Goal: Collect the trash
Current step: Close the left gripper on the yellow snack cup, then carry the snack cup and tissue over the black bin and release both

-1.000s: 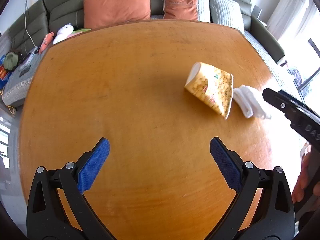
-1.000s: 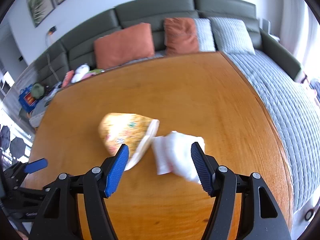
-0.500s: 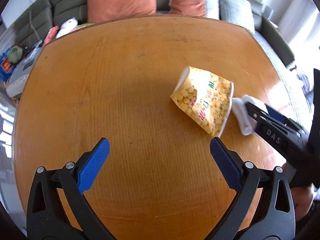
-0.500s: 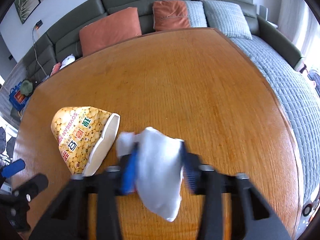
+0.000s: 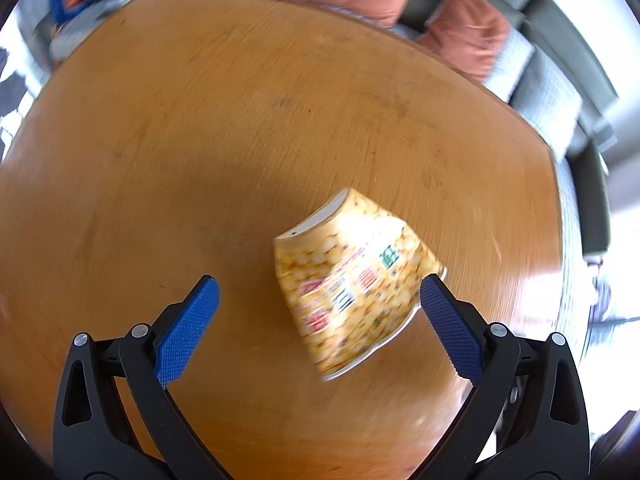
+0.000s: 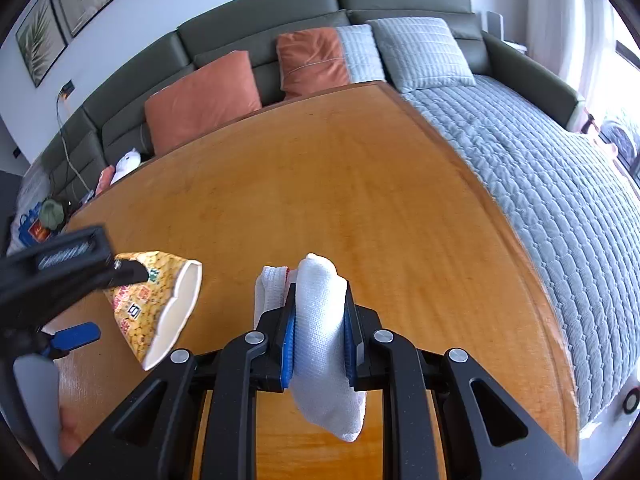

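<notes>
A crushed yellow paper cup (image 5: pixel 352 280) printed with beans lies on its side on the round wooden table (image 5: pixel 200 140). My left gripper (image 5: pixel 320 312) is open, its blue pads on either side of the cup, the right pad (image 5: pixel 448 324) near the cup's rim. In the right wrist view the cup (image 6: pixel 156 304) lies at the left with the left gripper (image 6: pixel 76 292) around it. My right gripper (image 6: pixel 318 336) is shut on a crumpled white tissue (image 6: pixel 320 328), held above the table.
A grey-green sofa (image 6: pixel 280 32) with orange cushions (image 6: pixel 200 96) stands behind the table. A grey quilted cover (image 6: pixel 540 168) lies along the table's right edge. Toys and clutter (image 6: pixel 52 208) sit at the far left.
My right gripper closed on the tissue and lifted it off the table. My left gripper moved in and turned until its pads flank the cup.
</notes>
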